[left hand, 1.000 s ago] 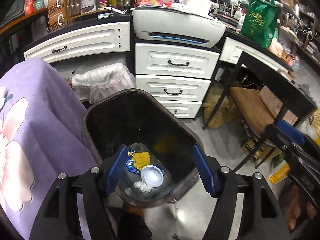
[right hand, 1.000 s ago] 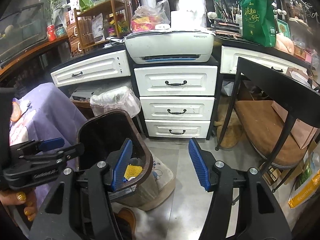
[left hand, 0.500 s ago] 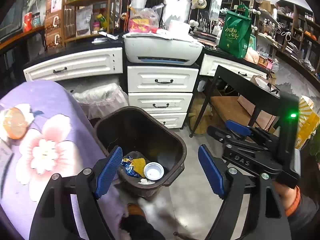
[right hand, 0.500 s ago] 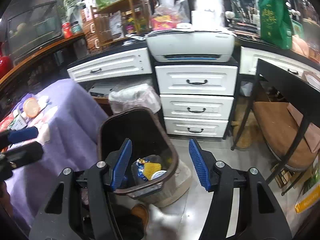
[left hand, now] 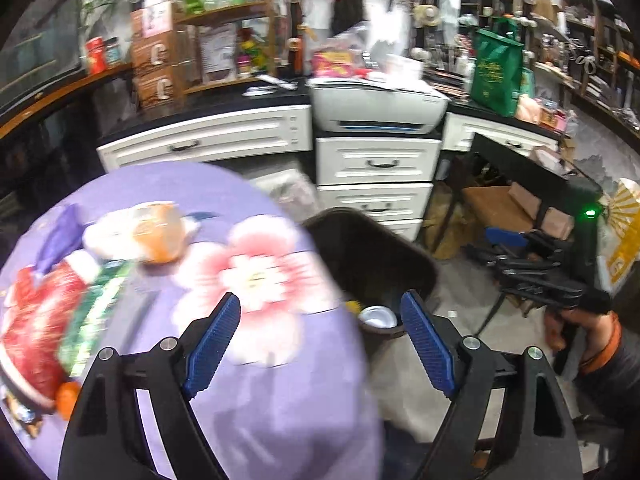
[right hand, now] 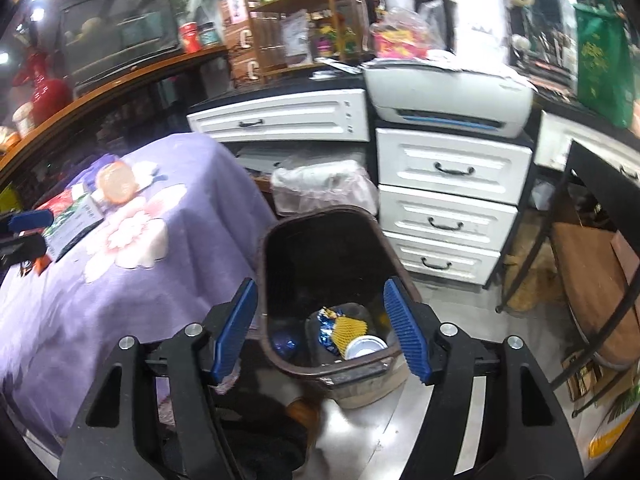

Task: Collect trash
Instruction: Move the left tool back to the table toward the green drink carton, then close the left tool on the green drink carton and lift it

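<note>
A dark brown trash bin (right hand: 280, 288) stands on the floor beside a table with a purple flowered cloth (right hand: 120, 280). In the bin lie a yellow-and-blue wrapper (right hand: 344, 328) and a white cup (right hand: 366, 347). On the table lie an orange lidded cup (left hand: 160, 232), a red packet (left hand: 36, 328) and a green-and-white packet (left hand: 92, 316). My left gripper (left hand: 318, 344) is open and empty over the table's near edge. My right gripper (right hand: 320, 330) is open and empty above the bin's near rim. The bin also shows in the left wrist view (left hand: 384, 256).
White drawers (right hand: 448, 200) with a printer (right hand: 448, 100) on top stand behind the bin. A plastic-lined basket (right hand: 320, 188) sits behind the bin. A black desk (right hand: 600, 184) and a wooden stool (right hand: 596, 288) are to the right.
My left gripper has swung left, from over the bin to over the table; the table items have come into its view. My right gripper has moved left, closer over the bin.
</note>
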The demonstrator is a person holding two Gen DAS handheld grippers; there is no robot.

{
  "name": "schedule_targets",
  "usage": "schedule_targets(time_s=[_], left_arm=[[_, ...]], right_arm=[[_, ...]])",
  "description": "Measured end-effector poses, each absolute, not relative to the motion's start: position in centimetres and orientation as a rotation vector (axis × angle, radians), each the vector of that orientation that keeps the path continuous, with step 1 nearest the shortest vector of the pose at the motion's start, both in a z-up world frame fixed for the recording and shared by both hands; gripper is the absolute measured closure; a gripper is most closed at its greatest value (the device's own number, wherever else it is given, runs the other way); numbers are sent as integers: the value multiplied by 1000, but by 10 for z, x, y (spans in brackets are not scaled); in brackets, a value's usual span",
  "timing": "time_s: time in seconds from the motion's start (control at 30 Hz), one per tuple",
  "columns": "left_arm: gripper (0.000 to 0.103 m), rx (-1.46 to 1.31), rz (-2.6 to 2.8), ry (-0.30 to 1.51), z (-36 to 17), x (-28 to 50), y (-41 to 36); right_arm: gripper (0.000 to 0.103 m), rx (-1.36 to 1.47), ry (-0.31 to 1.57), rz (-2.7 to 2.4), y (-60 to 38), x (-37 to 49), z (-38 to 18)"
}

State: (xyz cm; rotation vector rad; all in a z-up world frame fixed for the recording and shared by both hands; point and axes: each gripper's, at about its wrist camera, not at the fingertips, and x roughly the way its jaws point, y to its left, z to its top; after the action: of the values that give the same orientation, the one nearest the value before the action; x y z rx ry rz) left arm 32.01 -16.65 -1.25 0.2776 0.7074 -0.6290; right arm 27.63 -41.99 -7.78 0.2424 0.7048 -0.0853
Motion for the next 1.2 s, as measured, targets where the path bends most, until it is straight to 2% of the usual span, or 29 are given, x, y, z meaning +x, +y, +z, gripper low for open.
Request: schedule_targets(time_s=[0.37, 0.97, 1.07, 1.2], left_arm=[[22, 410, -468, 753, 1, 375, -90], [32, 554, -471, 971, -37, 434, -85], [37, 565, -466, 986, -39, 440, -86], [50, 578, -454, 1033, -49, 447, -88]], right_arm=[[35, 179, 695, 79, -363, 284, -43], [35, 96, 726, 178, -312, 282, -36], [35, 89, 728, 185, -309, 282, -35], [35, 81, 728, 192, -305, 283, -34]])
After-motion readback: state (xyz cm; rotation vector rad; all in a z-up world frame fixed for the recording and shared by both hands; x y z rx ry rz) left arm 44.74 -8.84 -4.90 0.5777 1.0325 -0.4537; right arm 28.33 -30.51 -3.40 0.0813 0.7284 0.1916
